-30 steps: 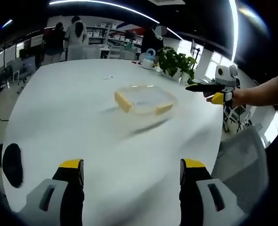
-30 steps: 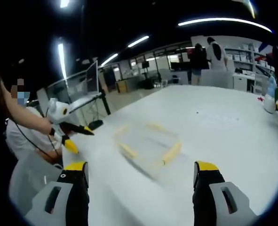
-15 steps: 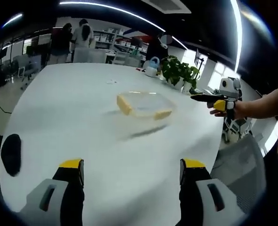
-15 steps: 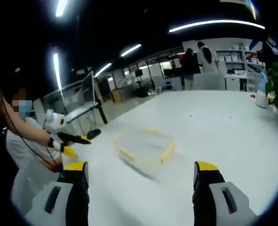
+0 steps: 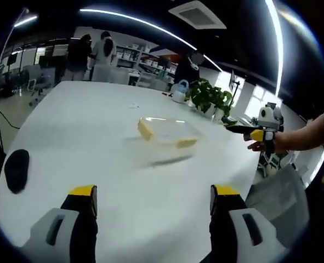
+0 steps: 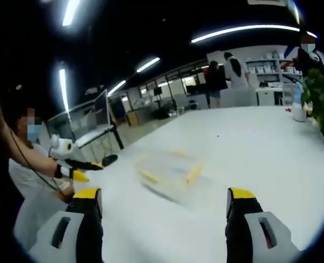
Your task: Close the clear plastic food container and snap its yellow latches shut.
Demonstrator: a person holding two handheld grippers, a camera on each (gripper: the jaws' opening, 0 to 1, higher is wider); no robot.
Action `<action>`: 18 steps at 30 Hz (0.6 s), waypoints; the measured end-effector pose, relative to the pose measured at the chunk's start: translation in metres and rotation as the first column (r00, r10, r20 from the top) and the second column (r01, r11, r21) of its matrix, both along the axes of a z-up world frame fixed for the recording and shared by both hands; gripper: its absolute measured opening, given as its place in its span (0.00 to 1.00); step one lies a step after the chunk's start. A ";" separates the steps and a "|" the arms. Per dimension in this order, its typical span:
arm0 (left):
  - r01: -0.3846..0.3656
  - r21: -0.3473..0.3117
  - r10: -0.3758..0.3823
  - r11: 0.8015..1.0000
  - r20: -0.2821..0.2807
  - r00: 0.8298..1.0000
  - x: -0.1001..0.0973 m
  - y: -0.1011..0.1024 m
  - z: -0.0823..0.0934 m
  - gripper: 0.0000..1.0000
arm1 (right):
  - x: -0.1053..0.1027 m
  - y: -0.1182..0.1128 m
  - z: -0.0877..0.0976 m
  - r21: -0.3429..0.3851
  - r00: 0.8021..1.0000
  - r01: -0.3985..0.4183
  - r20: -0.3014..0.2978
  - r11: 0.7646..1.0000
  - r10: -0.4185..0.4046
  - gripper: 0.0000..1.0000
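A clear plastic food container (image 5: 167, 131) with yellow latches lies on the white table (image 5: 85, 148), well beyond both grippers. In the right gripper view the container (image 6: 170, 169) is blurred. My left gripper (image 5: 151, 200) stands open near the table's front edge, nothing between its yellow-tipped jaws. My right gripper (image 6: 163, 204) is open too, its jaws wide apart and holding nothing. The right gripper (image 5: 255, 131) comes into the left gripper view at the right, held by a hand. The left gripper (image 6: 79, 167) comes into the right gripper view from the left.
A potted plant (image 5: 208, 96) and a light blue watering can (image 5: 179, 90) stand at the table's far side. A black mouse-like object (image 5: 16, 170) lies at the left edge. People (image 5: 98, 52) stand by shelves in the background. A grey chair (image 5: 279, 197) is at the right.
Both views have drawn back and lifted a little, so the container looks smaller and farther. The container itself has not moved. Both grippers stay open.
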State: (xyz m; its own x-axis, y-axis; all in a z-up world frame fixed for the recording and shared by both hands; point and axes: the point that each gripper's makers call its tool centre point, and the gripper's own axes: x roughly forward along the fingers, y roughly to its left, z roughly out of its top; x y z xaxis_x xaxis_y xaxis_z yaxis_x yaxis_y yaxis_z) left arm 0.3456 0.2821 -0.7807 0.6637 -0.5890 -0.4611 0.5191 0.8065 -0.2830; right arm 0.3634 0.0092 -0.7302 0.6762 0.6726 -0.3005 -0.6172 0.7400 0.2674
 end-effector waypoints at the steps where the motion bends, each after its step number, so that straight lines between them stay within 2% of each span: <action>1: -0.002 -0.002 0.002 1.000 0.001 1.000 -0.001 0.000 0.000 0.86 | -0.001 -0.001 0.001 0.000 1.000 0.003 0.006 1.000 -0.003 0.94; 8: 0.000 -0.011 0.001 1.000 0.070 0.998 -0.004 -0.006 0.012 0.86 | -0.015 -0.003 0.004 -0.004 0.999 0.011 0.047 1.000 -0.011 0.96; 10: -0.013 -0.036 0.017 0.999 0.088 0.996 -0.003 -0.008 0.017 0.87 | -0.018 -0.004 0.006 0.010 0.999 0.017 0.046 1.000 -0.017 0.96; 18: 0.019 -0.015 -0.017 1.000 0.135 0.991 -0.015 -0.016 0.021 0.81 | -0.030 -0.010 0.009 0.046 0.997 0.051 0.055 0.998 -0.054 0.95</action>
State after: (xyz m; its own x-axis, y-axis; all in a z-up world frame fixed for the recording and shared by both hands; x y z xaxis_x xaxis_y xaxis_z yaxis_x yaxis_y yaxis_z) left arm 0.3304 0.2659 -0.7593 0.7086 -0.6077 -0.3585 0.5677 0.7928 -0.2219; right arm 0.3338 -0.0008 -0.7207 0.7259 0.6474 -0.2320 -0.5925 0.7600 0.2670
